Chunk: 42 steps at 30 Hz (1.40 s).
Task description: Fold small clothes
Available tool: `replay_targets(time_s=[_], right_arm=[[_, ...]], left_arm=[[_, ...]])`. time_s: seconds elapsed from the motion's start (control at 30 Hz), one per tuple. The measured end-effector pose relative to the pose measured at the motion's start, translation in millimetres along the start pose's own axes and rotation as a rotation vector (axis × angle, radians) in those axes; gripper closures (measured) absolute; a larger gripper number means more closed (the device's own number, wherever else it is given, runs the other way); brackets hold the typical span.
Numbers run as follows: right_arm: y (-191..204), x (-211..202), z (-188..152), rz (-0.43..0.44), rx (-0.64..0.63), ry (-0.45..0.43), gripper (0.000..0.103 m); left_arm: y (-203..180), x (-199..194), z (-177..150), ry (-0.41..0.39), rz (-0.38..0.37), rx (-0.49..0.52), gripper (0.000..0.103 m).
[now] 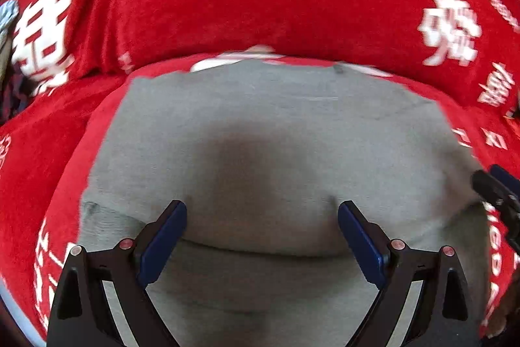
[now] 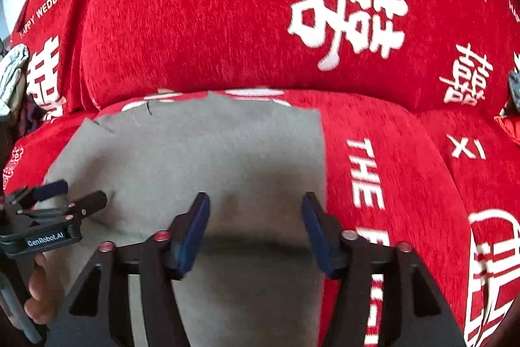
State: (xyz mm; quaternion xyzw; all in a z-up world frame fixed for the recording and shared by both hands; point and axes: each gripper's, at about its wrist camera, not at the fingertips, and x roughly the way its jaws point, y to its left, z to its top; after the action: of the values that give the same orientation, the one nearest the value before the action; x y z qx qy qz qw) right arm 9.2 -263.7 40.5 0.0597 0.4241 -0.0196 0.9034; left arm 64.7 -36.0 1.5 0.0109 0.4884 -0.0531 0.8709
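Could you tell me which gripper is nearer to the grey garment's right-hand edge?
Right. The right gripper hovers open beside the grey garment's right edge; the left gripper is open over its middle.

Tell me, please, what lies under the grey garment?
The grey garment lies flat on a red cover with white lettering, which shows all around it. The cover directly beneath it, and anything inside its fold, is hidden.

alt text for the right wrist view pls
A flat grey fabric garment lies on a red plush sofa cover with white lettering, with the open right gripper above its near edge. The left gripper sits at the garment's left side.
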Motion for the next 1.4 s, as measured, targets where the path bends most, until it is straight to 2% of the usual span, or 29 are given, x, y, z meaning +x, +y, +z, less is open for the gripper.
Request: replay_targets(time_s=[0.07,0.13,0.23,0.3,0.37,0.47,0.63,0.7,0.77,0.9,1.03,1.13,1.27,1.4], right_arm=[[13.8,19.6,11.0,0.003,0.0,0.053,0.034],[17.4,49.7,11.7,-0.006,0.022,0.159,0.033],[22.0,64.9,17.5,-0.056,-0.002,0.129,0.025],[23.6,71.9,21.3,-0.078,-0.004,0.117,0.022],[22.4,76.5,23.6,-0.08,-0.009,0.116,0.021],[24.6,66.7,25.9,-0.093,-0.004,0.13,0.021],[46.0,38.2,9.2,-0.027,-0.01,0.081,0.021],[59.6,42.8,-2.7,-0.046,-0.057,0.107,0.021],[68.0,40.1,-11.8,-0.093,-0.111,0.062,0.02],[69.9,22.7,-12.2,-0.1,-0.079,0.056,0.02],[76.8,17.3,-26.8,-0.078,-0.096,0.081,0.02],[70.0,17.4,-42.0,-0.043,-0.032,0.086,0.02],[77.6,8.9,-54.8,-0.072,-0.085,0.077,0.02],[75.7,-0.8,-65.0,-0.053,-0.07,0.07,0.02]], left_arm=[[16.8,8.7,3.6,0.012,-0.003,-0.042,0.008],[23.1,10.8,8.2,0.009,0.005,-0.04,0.008],[30.0,20.7,14.0,0.01,0.032,-0.031,0.008],[42.5,31.8,19.2,0.029,0.007,-0.061,0.0],[49.1,32.5,23.9,0.037,-0.01,-0.082,0.0],[48.9,19.9,18.8,0.013,0.029,-0.072,0.0],[38.3,0.7,-0.9,-0.024,0.001,-0.038,0.0],[30.1,1.5,-9.9,-0.015,0.02,-0.001,0.0],[27.9,1.1,-17.5,-0.025,0.042,0.016,0.0],[32.7,-11.4,-21.8,-0.022,0.012,-0.007,0.0],[27.2,-13.0,-37.8,-0.023,0.032,0.031,0.0],[25.8,-19.4,-49.4,-0.049,0.037,0.041,0.0],[26.7,-27.1,-60.6,-0.059,0.026,0.06,0.0],[23.0,-31.3,-75.0,-0.074,0.044,0.086,0.0]])
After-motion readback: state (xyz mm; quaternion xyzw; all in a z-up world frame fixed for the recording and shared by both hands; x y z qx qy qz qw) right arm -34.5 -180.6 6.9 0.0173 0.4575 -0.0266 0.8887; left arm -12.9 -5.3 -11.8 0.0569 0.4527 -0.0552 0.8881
